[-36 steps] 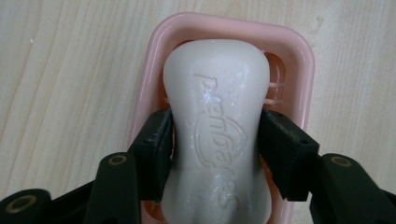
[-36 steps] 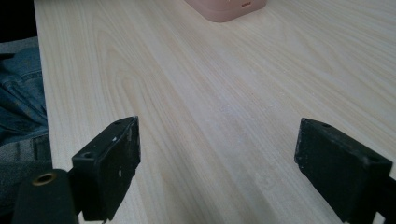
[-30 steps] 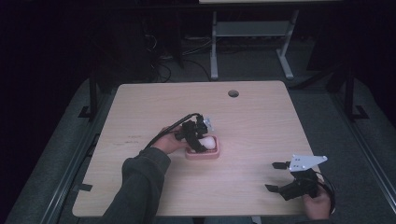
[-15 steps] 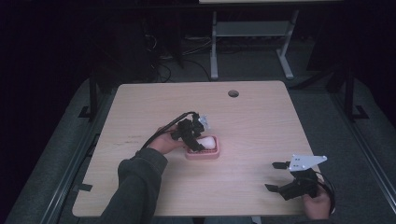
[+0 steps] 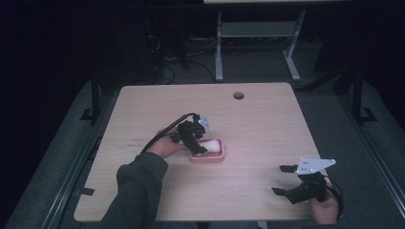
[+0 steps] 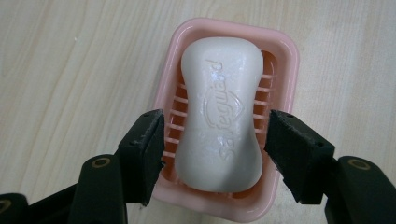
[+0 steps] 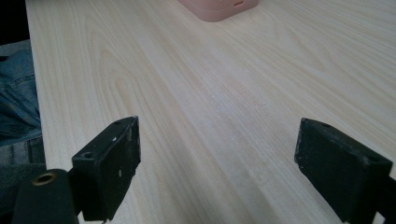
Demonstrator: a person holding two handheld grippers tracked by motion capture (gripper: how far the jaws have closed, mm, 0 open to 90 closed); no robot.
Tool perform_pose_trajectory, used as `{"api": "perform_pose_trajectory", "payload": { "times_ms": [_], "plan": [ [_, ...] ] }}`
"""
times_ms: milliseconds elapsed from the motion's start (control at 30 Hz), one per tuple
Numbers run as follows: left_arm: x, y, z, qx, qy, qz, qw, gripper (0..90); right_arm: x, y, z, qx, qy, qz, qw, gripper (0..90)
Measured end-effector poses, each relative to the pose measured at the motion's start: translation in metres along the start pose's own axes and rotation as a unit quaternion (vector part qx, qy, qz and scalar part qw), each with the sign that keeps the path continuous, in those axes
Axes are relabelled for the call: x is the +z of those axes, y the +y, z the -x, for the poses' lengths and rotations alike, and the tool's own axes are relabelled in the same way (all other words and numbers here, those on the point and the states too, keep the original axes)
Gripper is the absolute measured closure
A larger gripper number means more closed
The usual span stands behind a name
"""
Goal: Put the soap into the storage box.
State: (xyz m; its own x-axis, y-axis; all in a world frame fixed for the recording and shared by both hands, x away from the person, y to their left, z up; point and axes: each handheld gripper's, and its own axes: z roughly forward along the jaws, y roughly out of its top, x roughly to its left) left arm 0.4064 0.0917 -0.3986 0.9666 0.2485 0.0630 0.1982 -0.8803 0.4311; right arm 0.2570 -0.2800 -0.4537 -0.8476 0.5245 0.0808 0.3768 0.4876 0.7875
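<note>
One bar of white soap (image 6: 220, 116) lies flat in the pink soap dish (image 6: 285, 51), embossed face up, its long axis running along the dish and straight away from the left hand-held gripper (image 6: 215, 140) in the left gripper view. Dish sits on the counter (image 5: 267, 119), roughly mid-counter, a bit left of centre in the high view.

Left hand-held gripper hangs directly over the near half of the bar, jaws straddling its waist across the short axis. Jaws have just been opening; a visible gap shows on both sides between the pads and the soap, so the bar is between them but released, not pinched. Reads as a put-down just finished, soap resting in the dish by its own weight.

Right hand-held gripper (image 5: 286, 180) is parked well apart near the right front corner of the counter, jaws spread wide with nothing between them, only bare wood. Dish edge shows far off at the top of the right gripper view.

Left hand is clearly the nearer one. My guess for the coming move: lift straight up clear of the bar; any sideways drift would nudge soap or dish.
</note>
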Motion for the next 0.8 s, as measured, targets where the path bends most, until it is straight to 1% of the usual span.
{"api": "perform_pose_trajectory", "payload": {
  "times_ms": [100,467,500,733,800],
  "plan": [
    [-0.004,0.0,0.001,0.003,0.006,0.005,1.0,36.9,0.0,0.0,0.0,0.0,-0.001,0.001,1.0,14.0],
    [-0.009,-0.002,0.005,0.004,0.004,0.006,1.0,35.8,0.0,0.0,0.001,0.003,-0.003,-0.001,1.0,14.0],
    [-0.01,-0.003,0.006,0.006,0.007,0.008,0.9999,35.7,0.0,0.0,0.001,0.004,-0.003,0.0,1.0,14.1],
    [-0.013,-0.014,0.008,-0.005,0.008,0.015,0.9998,35.2,0.0,-0.001,0.001,0.004,-0.005,0.0,1.0,14.0],
    [-0.014,-0.017,0.008,-0.005,0.009,0.014,0.9998,34.8,0.0,-0.001,0.001,0.004,-0.005,-0.001,1.0,14.0]
  ]
}}
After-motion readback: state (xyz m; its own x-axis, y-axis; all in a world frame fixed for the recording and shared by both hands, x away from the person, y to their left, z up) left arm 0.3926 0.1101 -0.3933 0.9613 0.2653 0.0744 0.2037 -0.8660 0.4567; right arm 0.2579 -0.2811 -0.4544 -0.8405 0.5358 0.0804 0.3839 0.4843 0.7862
